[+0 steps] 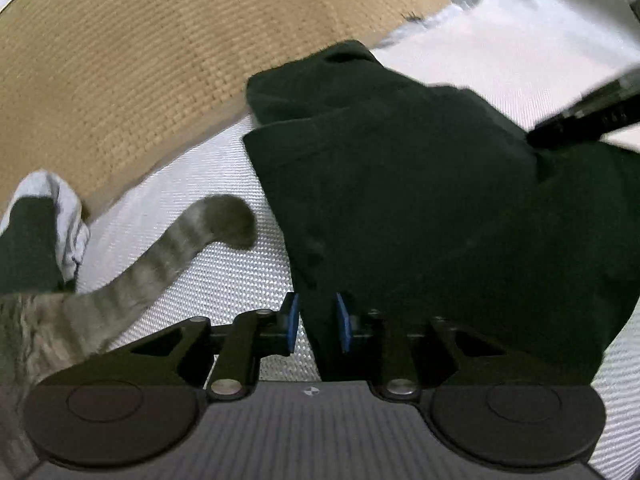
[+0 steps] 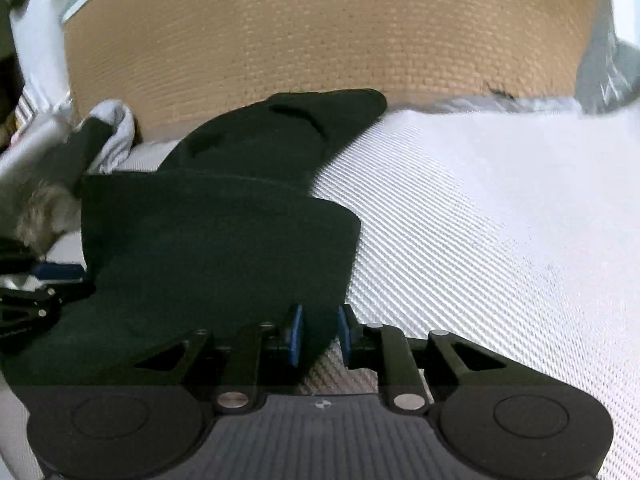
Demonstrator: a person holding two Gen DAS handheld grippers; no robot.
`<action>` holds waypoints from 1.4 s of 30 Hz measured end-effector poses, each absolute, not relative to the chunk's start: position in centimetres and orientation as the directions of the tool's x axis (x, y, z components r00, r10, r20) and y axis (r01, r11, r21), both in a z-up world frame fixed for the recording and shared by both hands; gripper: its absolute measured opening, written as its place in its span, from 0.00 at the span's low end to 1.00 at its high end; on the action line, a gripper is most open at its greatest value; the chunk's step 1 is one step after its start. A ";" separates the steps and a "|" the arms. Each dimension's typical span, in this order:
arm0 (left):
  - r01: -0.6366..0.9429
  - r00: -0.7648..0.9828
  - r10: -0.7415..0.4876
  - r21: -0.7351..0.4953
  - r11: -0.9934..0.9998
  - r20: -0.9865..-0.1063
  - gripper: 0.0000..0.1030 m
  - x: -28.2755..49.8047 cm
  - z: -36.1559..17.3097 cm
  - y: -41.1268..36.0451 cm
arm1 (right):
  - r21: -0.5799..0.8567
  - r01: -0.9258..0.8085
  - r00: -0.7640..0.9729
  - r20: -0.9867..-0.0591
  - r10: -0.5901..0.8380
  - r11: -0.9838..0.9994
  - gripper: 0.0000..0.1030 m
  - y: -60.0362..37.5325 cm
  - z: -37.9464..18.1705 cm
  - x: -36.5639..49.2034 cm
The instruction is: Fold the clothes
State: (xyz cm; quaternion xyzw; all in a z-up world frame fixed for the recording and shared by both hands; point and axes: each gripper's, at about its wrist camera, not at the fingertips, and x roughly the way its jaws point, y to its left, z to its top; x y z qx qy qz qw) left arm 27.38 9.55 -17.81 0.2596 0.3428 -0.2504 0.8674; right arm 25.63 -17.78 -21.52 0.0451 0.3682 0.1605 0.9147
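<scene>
While claws pinch — dark garment

One dark green garment of thick, matte cloth, partly folded, lies on a white woven sheet. Its layers overlap: an upper flap with a straight hemmed edge lies across the body, and a narrower part at the far end, showing a curved opening, reaches the border where the sheet meets a tan woven mat. In the right wrist view the same garment sits to the left, its far end touching the mat. The near edge is raised off the sheet at two points, one corner pinched between blue pads in each view. Surface is free of print; creases are soft, edges slightly blurred.
</scene>
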 end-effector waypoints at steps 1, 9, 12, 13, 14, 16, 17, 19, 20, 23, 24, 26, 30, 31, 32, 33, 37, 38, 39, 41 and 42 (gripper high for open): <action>0.615 0.644 -0.270 0.276 0.738 -0.715 0.25 27.2 -17.4 9.6 | 0.215 -0.269 0.683 -0.645 0.343 0.939 0.21 -18.1 -21.1 25.3; 0.689 0.663 -0.395 0.312 0.655 -0.636 0.38 23.8 -14.5 7.5 | 0.191 -0.431 0.705 -0.539 0.461 0.882 0.21 -15.6 -16.7 21.5; 0.704 0.636 -0.355 0.327 0.630 -0.685 0.41 23.2 -15.8 6.4 | 0.130 -0.480 0.685 -0.563 0.463 0.868 0.22 -13.0 -17.0 19.5; 0.710 0.626 -0.341 0.332 0.621 -0.701 0.39 22.9 -16.2 6.0 | 0.104 -0.494 0.674 -0.581 0.455 0.863 0.24 -12.1 -17.5 19.1; 0.715 0.617 -0.327 0.336 0.613 -0.716 0.39 22.7 -16.6 5.7 | 0.066 -0.506 0.650 -0.627 0.431 0.860 0.26 -11.3 -18.6 18.4; 0.726 0.597 -0.298 0.344 0.595 -0.745 0.37 22.3 -17.5 5.0 | -0.009 -0.513 0.618 -0.697 0.363 0.858 0.27 -10.2 -21.7 18.4; 0.732 0.587 -0.282 0.348 0.586 -0.759 0.36 22.1 -17.9 4.6 | -0.002 -0.507 0.642 -0.669 0.375 0.862 0.27 -10.5 -22.3 18.0; 0.743 0.566 -0.251 0.354 0.568 -0.785 0.36 21.7 -18.7 3.9 | 0.021 -0.506 0.636 -0.666 0.389 0.863 0.27 -10.7 -22.3 18.2; 0.748 0.558 -0.238 0.357 0.559 -0.795 0.36 21.5 -19.1 3.6 | 0.033 -0.505 0.624 -0.676 0.392 0.863 0.26 -10.6 -22.1 18.6; 0.764 0.563 -0.231 0.392 0.513 -0.794 0.36 21.1 -18.8 3.5 | 0.031 -0.503 0.619 -0.684 0.386 0.863 0.25 -10.4 -21.0 18.7; 0.769 0.565 -0.231 0.404 0.496 -0.792 0.36 20.8 -18.5 3.4 | 0.024 -0.503 0.623 -0.683 0.382 0.864 0.25 -10.3 -20.6 18.5; 0.780 0.569 -0.244 0.422 0.463 -0.785 0.38 20.4 -17.7 3.6 | 0.010 -0.511 0.648 -0.653 0.392 0.860 0.28 -10.1 -19.5 17.6; 0.793 0.574 -0.289 0.432 0.429 -0.767 0.47 19.3 -16.4 4.5 | -0.040 -0.565 0.668 -0.609 0.428 0.824 0.34 -10.1 -18.4 15.3; 0.798 0.564 -0.288 0.422 0.430 -0.774 0.50 19.3 -16.8 4.5 | -0.055 -0.573 0.668 -0.610 0.427 0.817 0.36 -10.0 -18.6 15.0; 0.803 0.555 -0.287 0.411 0.432 -0.781 0.51 19.2 -17.2 4.5 | -0.070 -0.581 0.668 -0.610 0.426 0.811 0.37 -10.0 -18.8 14.7; 0.807 0.545 -0.286 0.401 0.433 -0.788 0.52 19.2 -17.7 4.5 | -0.060 -0.578 0.651 -0.636 0.415 0.814 0.38 -9.9 -19.6 14.7; 0.811 0.528 -0.276 0.381 0.443 -0.803 0.53 18.8 -18.8 4.3 | 0.046 -0.532 0.652 -0.614 0.444 0.845 0.39 -10.8 -22.1 14.7; 0.806 0.534 -0.269 0.386 0.449 -0.801 0.53 18.7 -18.8 4.1 | 0.052 -0.530 0.648 -0.620 0.443 0.847 0.39 -10.7 -21.8 14.8; 0.805 0.533 -0.262 0.386 0.451 -0.805 0.53 18.8 -18.6 4.0 | 0.038 -0.532 0.643 -0.632 0.433 0.846 0.39 -10.5 -21.4 14.8; 0.813 0.528 -0.254 0.395 0.427 -0.810 0.53 18.8 -18.3 3.8 | -0.012 -0.549 0.635 -0.655 0.408 0.836 0.39 -9.6 -20.8 14.9; 0.818 0.524 -0.251 0.400 0.414 -0.814 0.53 18.8 -18.1 3.6 | -0.032 -0.553 0.637 -0.661 0.397 0.832 0.39 -9.4 -20.3 14.8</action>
